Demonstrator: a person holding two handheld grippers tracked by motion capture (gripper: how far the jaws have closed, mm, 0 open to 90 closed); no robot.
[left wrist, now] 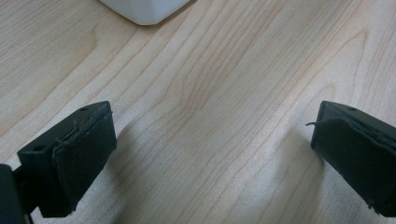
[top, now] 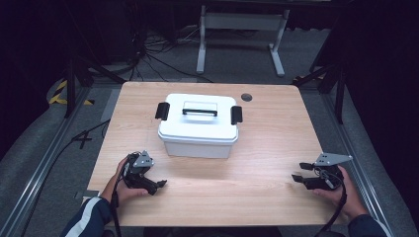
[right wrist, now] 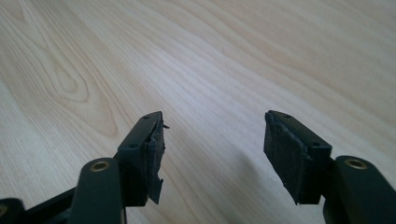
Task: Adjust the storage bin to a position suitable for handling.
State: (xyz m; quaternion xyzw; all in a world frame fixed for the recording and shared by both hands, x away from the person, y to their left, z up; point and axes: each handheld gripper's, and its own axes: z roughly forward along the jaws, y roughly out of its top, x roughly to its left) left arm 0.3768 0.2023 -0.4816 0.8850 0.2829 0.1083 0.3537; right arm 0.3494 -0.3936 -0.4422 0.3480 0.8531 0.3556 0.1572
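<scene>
White lidded box (top: pixel 199 126) at mid-desk (top: pixel 267 163), clasps down; left gripper (top: pixel 157 184) and right gripper (top: pixel 297 172) near, jaws parted, empty. Probably rigid, slick, light: best lifted by black top handle (top: pixel 199 111).

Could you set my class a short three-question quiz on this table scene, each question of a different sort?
1. True or false: the white box has its lid on.
2. Which gripper lies nearer the box? A) the left gripper B) the right gripper
3. In a few words: what is between the right gripper's jaws in the right gripper view?

Key
1. True; the lid with its black handle sits on top, and a black latch shows at each end.
2. A.
3. Nothing; only bare wooden table shows between the open jaws.
</scene>
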